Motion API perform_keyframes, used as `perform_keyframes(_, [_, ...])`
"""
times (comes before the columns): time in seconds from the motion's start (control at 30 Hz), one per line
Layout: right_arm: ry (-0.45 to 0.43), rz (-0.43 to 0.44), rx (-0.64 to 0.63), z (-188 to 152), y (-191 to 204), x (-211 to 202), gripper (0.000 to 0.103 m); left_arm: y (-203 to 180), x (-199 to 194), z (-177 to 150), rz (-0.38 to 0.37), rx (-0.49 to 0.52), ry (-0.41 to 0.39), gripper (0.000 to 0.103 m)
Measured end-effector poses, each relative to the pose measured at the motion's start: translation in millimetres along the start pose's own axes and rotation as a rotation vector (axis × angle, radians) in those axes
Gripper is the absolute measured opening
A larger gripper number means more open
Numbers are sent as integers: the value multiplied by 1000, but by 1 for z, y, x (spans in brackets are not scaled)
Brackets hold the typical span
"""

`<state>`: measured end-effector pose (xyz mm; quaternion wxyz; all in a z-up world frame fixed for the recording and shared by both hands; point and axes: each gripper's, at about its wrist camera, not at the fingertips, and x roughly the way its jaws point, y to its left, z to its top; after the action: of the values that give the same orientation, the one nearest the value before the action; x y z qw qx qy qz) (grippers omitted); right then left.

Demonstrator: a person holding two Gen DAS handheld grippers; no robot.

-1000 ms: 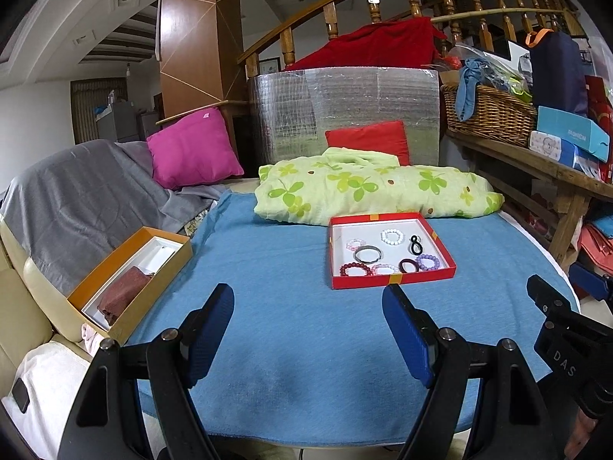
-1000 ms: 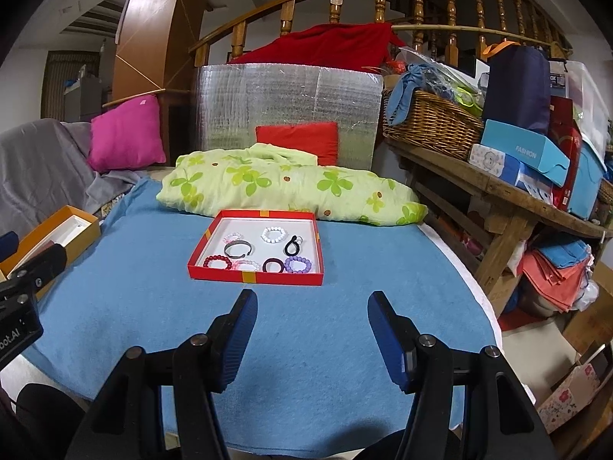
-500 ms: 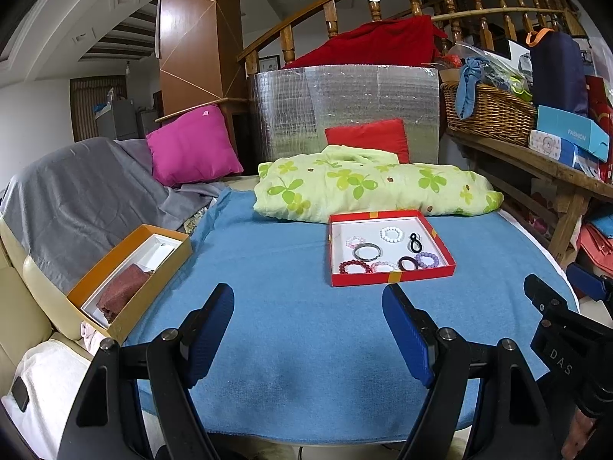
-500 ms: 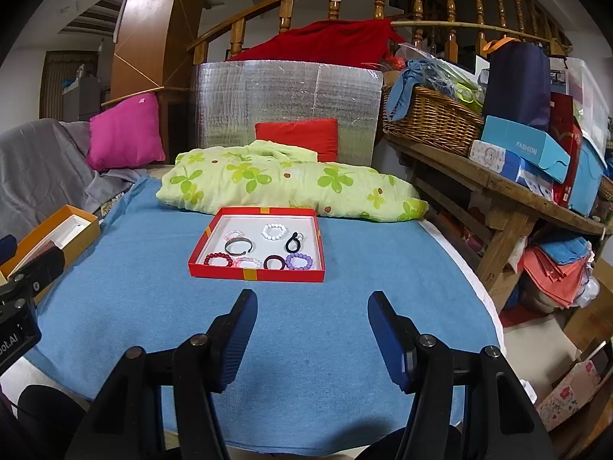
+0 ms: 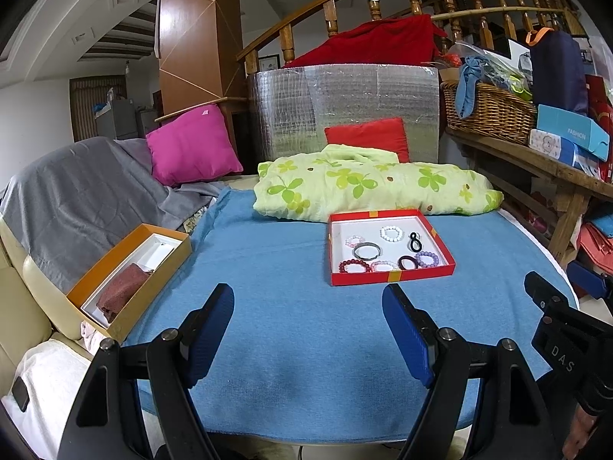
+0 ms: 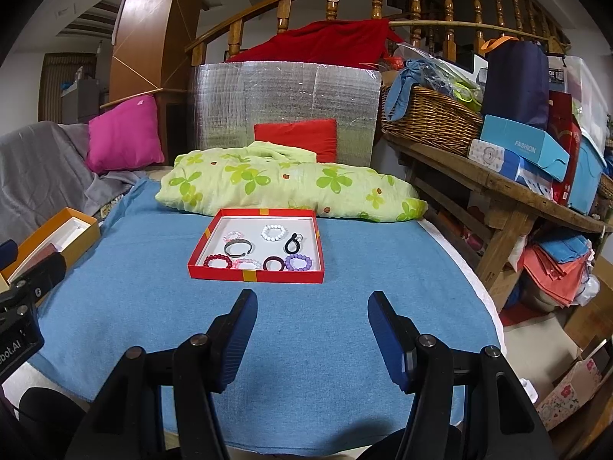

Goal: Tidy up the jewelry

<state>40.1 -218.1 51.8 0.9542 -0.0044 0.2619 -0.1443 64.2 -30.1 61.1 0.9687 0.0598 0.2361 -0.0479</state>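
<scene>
Readable text, by item:
- Blue box (image 6: 525, 149) on the wooden bench (image 6: 498, 188), right of the wicker basket: white capitals "FASHION" on its front face; the same word shows on it in the left wrist view (image 5: 572, 136)
- Right gripper (image 5: 563, 329), its black body seen at the right edge of the left wrist view: pale letters "DAS"; anything after them is hidden
- Left gripper (image 6: 23, 314), its black body at the left edge of the right wrist view: "bot.AI", probably the tail of a longer word cut off by the frame
- Small print on the other boxes at far right: too small to read
</scene>
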Motion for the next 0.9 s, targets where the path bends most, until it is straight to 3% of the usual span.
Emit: perform_keyframes(0.9, [-4, 1, -20, 4, 7, 1, 64, 8, 2, 1, 10, -14, 1, 80])
